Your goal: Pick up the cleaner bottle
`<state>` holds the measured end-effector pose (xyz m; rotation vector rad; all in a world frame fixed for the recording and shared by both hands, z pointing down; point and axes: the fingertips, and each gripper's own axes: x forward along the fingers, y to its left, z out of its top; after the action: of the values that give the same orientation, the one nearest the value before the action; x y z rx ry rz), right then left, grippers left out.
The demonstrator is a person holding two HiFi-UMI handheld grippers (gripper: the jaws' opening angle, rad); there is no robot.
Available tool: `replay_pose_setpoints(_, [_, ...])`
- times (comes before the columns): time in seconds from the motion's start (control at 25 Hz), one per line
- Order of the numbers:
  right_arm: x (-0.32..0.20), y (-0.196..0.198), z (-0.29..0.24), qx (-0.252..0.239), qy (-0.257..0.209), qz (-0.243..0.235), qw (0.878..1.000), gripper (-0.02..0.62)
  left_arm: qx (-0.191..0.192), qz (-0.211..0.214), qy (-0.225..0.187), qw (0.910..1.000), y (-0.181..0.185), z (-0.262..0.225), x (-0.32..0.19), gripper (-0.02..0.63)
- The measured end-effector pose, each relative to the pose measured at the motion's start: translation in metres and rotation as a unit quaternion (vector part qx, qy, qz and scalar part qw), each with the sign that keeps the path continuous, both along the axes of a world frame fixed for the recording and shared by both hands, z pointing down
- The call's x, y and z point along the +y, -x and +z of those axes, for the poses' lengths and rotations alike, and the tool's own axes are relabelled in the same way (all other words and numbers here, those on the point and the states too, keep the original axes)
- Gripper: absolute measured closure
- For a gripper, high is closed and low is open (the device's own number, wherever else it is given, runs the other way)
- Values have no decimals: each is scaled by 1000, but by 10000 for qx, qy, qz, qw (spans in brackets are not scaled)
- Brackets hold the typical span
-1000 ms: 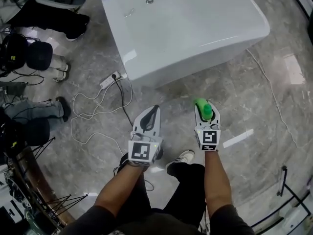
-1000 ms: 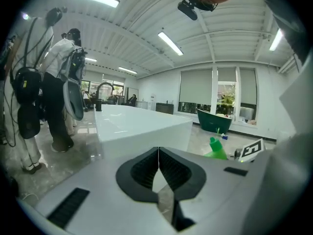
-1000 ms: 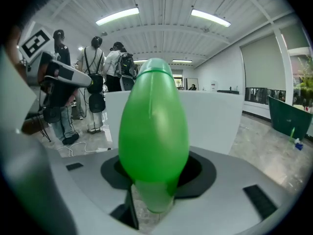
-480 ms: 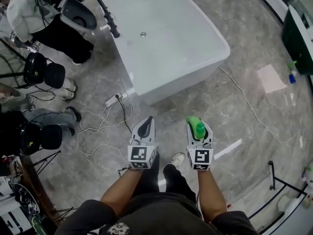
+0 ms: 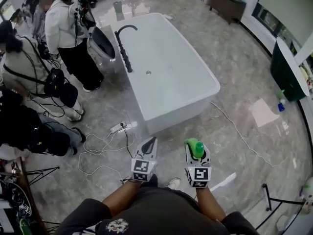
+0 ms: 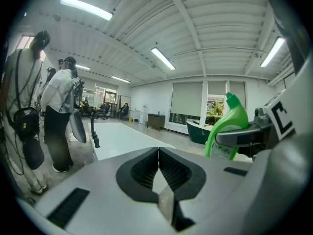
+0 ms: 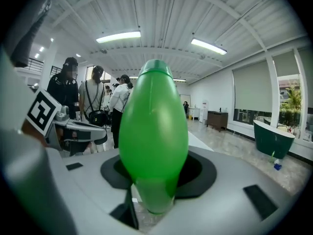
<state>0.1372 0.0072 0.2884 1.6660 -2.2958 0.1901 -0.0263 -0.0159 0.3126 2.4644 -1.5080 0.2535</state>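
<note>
Right gripper (image 5: 195, 153) is clamped on the green plastic cleaner bottle with the bent neck (image 7: 153, 131). The jaws sit partway closed around its lower body and the pads are on it. The bottle is upright and clear of the floor, held out in front of the person, short of the near end of the tub. So I judge the pick done.

Left gripper (image 6: 158, 165) has its jaws together with nothing between them. It's level with the right one, just beside it.

Handling, my read:
- Moulded plastic, so it's not fragile. The walls probably give under a hard squeeze.
- Fill level can't be read here. I expect light to moderate weight, and any liquid inside will slosh.
- The skin is smooth, glossy and rounded, so it could twist or slide in the pads.
- Best hold is low on the body below the green shoulder, where the jaws are now. The neck is tapered and offset, so it's a poor grip.

Surface: polished grey marbled floor (image 5: 234, 82). It looks hard and slick, so a dropped bottle would skid.

Room:
- White freestanding bathtub (image 5: 166, 77) straight ahead, with a black faucet (image 5: 124, 48).
- White power strip and loose cables (image 5: 120, 127) on the floor near its corner, a trip risk.
- People standing to the left (image 5: 63, 28).
- Dark green tub (image 5: 288, 72) to the right.
</note>
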Motion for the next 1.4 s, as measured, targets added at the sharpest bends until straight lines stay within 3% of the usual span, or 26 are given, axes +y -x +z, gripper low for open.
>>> replay_pose_setpoints(0.36, [-21,18,-23,-88,-216,157,9996,403,156,17,-44,9999,17,-24,-6,600])
replay_pose_setpoints(1.08, [-89,50,-35,-130,-453,276,9985,403,368,193,-175,9990,45,-33,-79,600])
replay_pose_setpoints(1.4, [-119,45,-47,-252,-435,251,9984,403,329,76,-215,9992,45,-45,-103,600])
